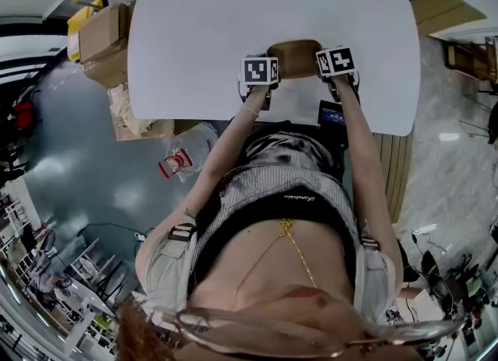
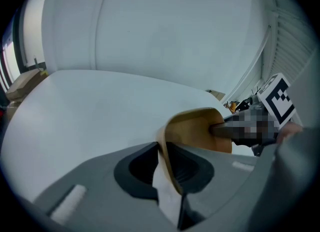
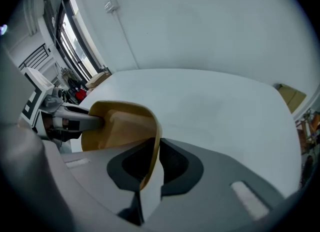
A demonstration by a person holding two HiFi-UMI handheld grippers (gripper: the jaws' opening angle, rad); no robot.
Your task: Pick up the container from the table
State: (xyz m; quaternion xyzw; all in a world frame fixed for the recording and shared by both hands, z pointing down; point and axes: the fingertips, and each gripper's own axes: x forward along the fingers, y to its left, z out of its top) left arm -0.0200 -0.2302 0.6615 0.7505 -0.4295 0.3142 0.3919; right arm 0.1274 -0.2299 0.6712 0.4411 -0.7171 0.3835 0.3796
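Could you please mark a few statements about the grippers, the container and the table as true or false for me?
1. The left gripper is shut on a wall of the container. True.
2. The right gripper is open and holds nothing. False: it is shut on the container's opposite wall.
3. The container is tan. True.
4. The table is black. False: it is white.
5. Cardboard boxes stand beside the table. True.

left tongs (image 2: 161, 148) grey | marker cube (image 1: 260, 70) black-white | top (image 1: 268, 183) striped | necklace (image 1: 285, 229) gold
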